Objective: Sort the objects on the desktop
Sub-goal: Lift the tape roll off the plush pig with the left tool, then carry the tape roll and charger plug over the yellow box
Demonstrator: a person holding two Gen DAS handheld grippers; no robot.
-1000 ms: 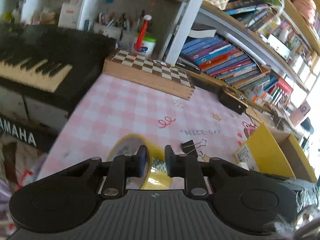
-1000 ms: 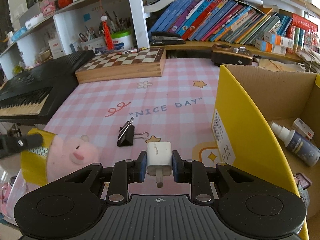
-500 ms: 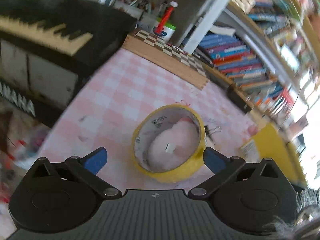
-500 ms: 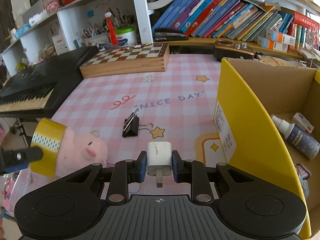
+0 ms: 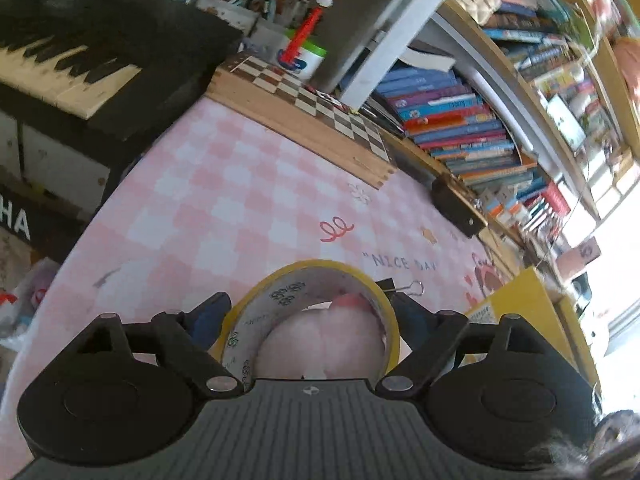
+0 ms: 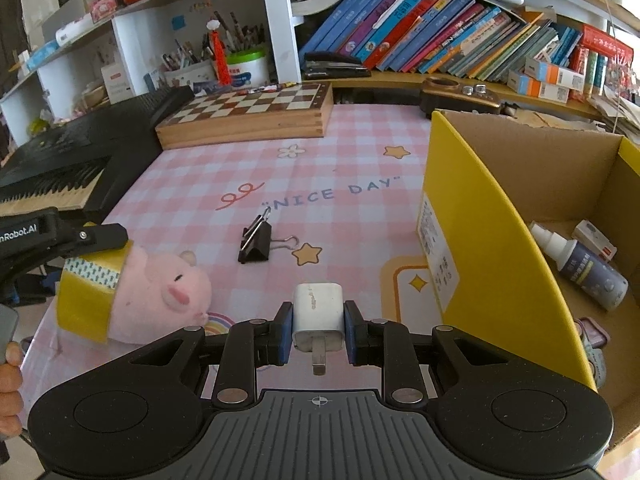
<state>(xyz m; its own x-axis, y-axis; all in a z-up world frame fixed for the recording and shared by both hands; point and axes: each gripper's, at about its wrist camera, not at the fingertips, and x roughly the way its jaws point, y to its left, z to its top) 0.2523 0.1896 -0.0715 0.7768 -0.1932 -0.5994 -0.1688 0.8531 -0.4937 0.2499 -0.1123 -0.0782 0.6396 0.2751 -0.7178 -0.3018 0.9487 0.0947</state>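
Observation:
My left gripper [image 5: 310,316] stands with one finger on each side of a yellow tape roll [image 5: 360,276] that rings a pink plush pig [image 5: 320,344]; whether the pads press it I cannot tell. In the right wrist view the tape roll [image 6: 86,294] and pig [image 6: 160,292] lie at the pink mat's left edge, with a left finger [image 6: 100,236] over the roll. My right gripper [image 6: 318,330] is shut on a white charger plug [image 6: 318,312], held above the mat. A black binder clip [image 6: 256,240] lies mid-mat.
A yellow cardboard box [image 6: 480,248] at the right holds a spray bottle [image 6: 580,264] and small items. A wooden chessboard box [image 6: 248,114] sits at the back, a black keyboard [image 6: 60,160] at the left, and bookshelves behind.
My left gripper opened wide off the tape roll half a second ago; now its fingers have come in on both sides of the roll. The right gripper has held the plug throughout, drifting slightly.

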